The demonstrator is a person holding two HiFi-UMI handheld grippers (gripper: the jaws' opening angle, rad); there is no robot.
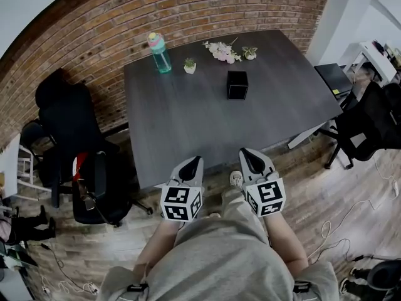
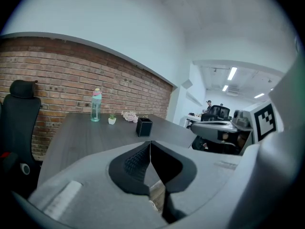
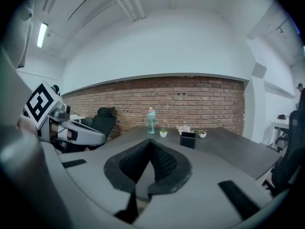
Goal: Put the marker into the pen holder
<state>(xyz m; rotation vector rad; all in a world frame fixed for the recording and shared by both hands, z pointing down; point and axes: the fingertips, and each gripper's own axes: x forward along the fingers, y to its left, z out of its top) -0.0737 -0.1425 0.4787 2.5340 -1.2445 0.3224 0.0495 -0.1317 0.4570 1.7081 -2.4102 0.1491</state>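
— What lies ahead of your left tongs [image 1: 194, 162]?

— The dark table [image 1: 182, 124] begins just ahead of both tips. Far across it, ahead and to the left, you have a teal bottle [image 1: 159, 52] standing upright, with a small potted plant [image 1: 189, 65] just to its right.

— And ahead of your right tongs [image 1: 245, 153]?

— Pink flowers [image 1: 220, 52] lie at the table's far edge, with a second little pot [image 1: 250, 52] beside them and the brick wall [image 1: 113, 17] behind. A black office chair [image 1: 66, 121] stands well off to the left.
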